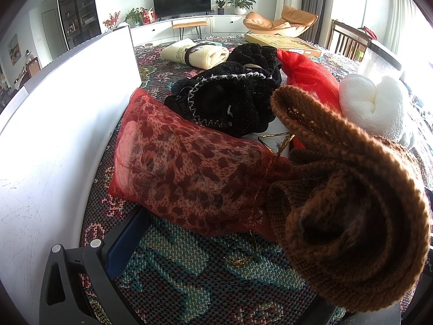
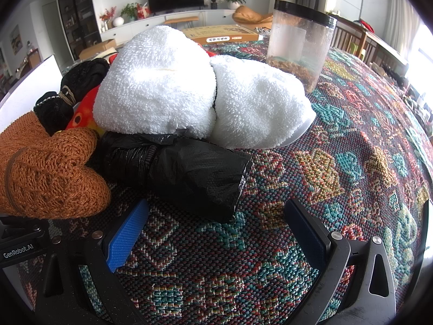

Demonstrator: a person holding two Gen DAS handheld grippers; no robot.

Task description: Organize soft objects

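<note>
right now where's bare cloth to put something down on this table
Free: the tablecloth right of the white towel and black plastic roll, up to the clear jar. Also the strip between the open right gripper and that roll. Crowded: the left, where the brown knit, black fuzzy items and leopard pouch press together.

Soft stuff is piled together: brown knit piece [image 2: 48, 173] beside a black rolled bag [image 2: 189, 173], white towel [image 2: 189, 86] stacked behind.
</note>
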